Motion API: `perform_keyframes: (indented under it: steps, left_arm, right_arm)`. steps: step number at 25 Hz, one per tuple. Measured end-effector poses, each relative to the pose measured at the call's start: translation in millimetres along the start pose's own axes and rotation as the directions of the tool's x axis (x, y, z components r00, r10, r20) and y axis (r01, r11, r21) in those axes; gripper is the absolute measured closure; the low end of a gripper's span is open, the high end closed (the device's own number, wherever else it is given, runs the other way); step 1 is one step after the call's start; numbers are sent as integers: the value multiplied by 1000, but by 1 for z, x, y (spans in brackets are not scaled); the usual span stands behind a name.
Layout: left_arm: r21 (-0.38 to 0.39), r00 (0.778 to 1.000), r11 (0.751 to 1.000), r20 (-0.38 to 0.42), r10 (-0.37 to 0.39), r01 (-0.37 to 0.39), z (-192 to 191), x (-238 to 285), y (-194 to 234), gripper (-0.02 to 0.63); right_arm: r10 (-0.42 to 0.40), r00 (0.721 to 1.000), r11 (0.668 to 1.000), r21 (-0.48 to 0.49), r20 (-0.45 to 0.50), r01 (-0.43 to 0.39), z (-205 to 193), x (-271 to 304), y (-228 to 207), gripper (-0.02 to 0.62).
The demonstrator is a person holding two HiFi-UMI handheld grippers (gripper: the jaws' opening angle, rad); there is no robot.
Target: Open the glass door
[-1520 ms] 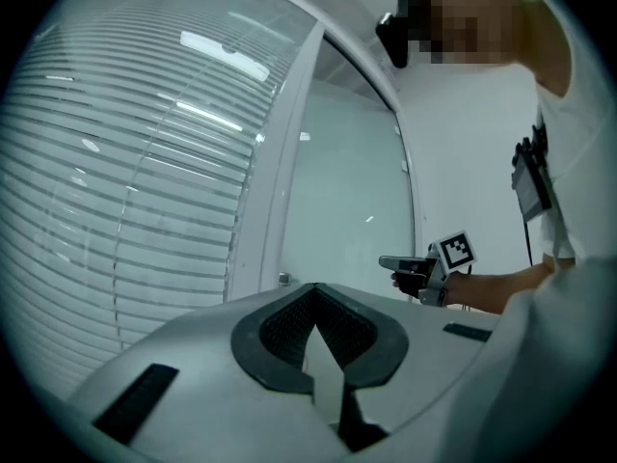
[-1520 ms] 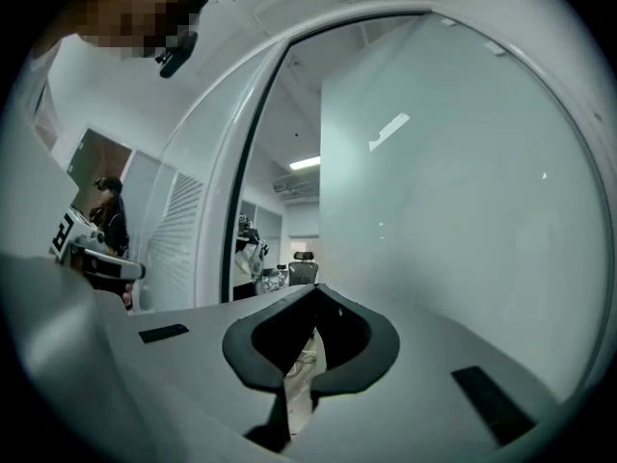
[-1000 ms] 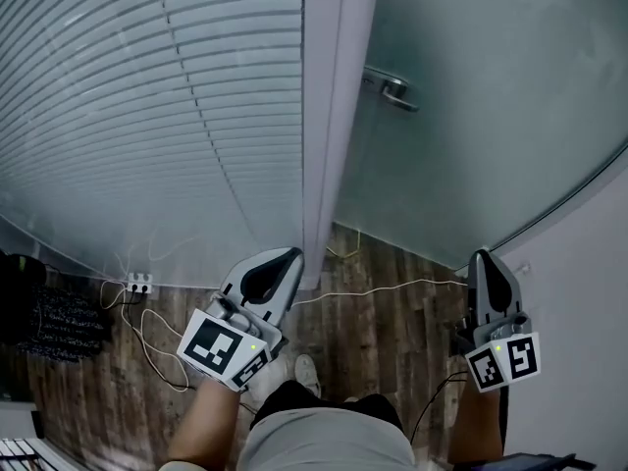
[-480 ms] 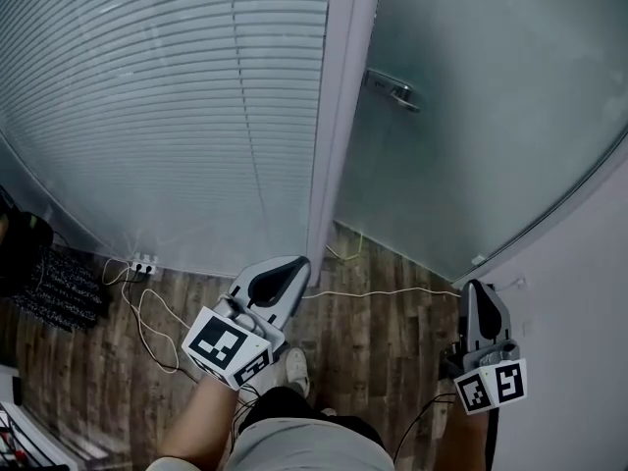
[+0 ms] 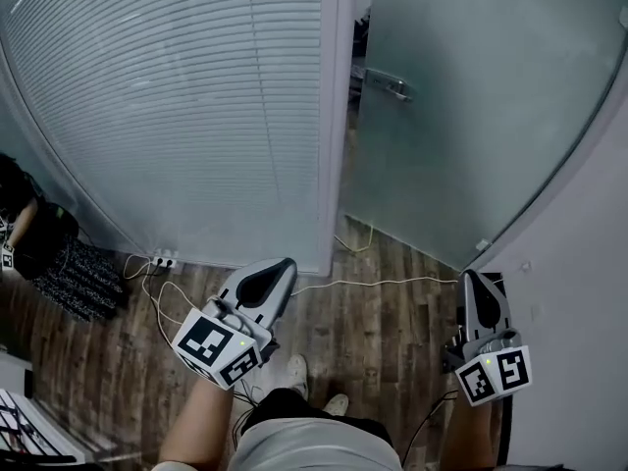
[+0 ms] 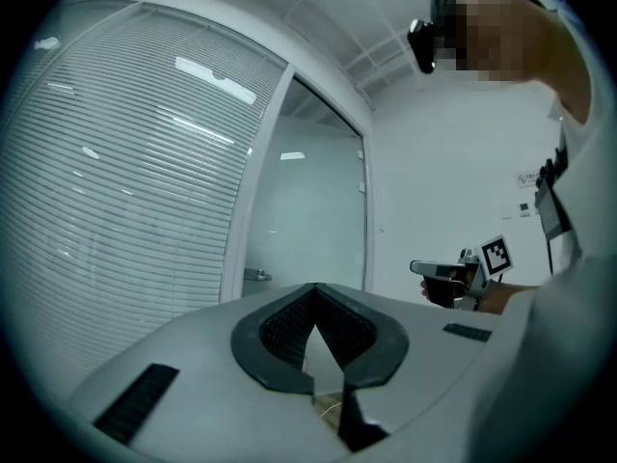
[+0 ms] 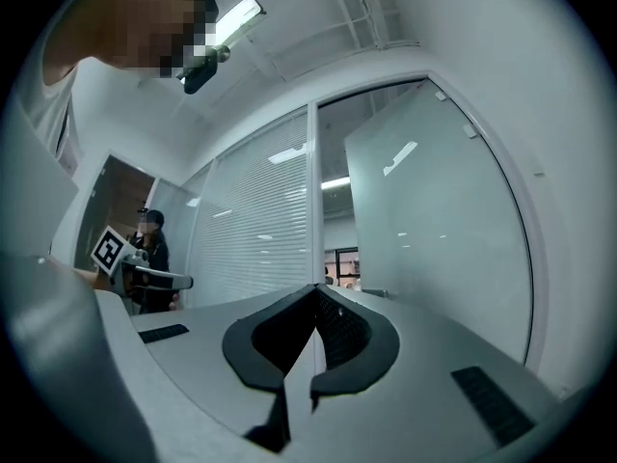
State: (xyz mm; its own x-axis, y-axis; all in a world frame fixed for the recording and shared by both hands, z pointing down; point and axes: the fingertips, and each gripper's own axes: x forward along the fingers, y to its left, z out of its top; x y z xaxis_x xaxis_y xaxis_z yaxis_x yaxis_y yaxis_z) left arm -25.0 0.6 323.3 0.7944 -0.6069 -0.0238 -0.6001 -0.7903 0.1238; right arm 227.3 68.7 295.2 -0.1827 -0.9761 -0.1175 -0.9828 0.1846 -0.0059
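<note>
The frosted glass door (image 5: 461, 116) stands slightly ajar, with a dark gap between its edge and the white frame post (image 5: 334, 116). Its metal lever handle (image 5: 388, 83) sits near that edge, far from both grippers. My left gripper (image 5: 283, 265) is low over the wood floor in front of the post, jaws shut and empty. By the right wall my right gripper (image 5: 472, 279) is also shut, holding nothing. In the left gripper view the shut jaws (image 6: 316, 289) point at the door (image 6: 308, 220). The right gripper's shut jaws (image 7: 315, 290) face the opening.
A glass wall with white blinds (image 5: 196, 96) fills the left. A power strip (image 5: 162, 260) and white cables (image 5: 392, 285) lie on the wood floor. A person in dark clothes (image 5: 39, 248) stands at far left. A white wall (image 5: 579, 312) closes the right side.
A dark gap has appeared between the door edge and the frame post. The view has shifted, and both grippers sit farther back from the door, still shut.
</note>
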Motion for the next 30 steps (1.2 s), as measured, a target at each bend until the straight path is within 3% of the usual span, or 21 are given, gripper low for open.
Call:
perform_keyframes:
  steps: [8,30]
  left_arm:
    - [-7,1000,1000,10,-7,7,-3,-22,-5,606]
    - [19,997,999,52,-49,48,16,-34,51,606]
  right_arm:
    - [10,1000,999,-41,-20,-11,1,-13,25,595]
    - [-28,999,996,-85,-27,26,4,34,78,595]
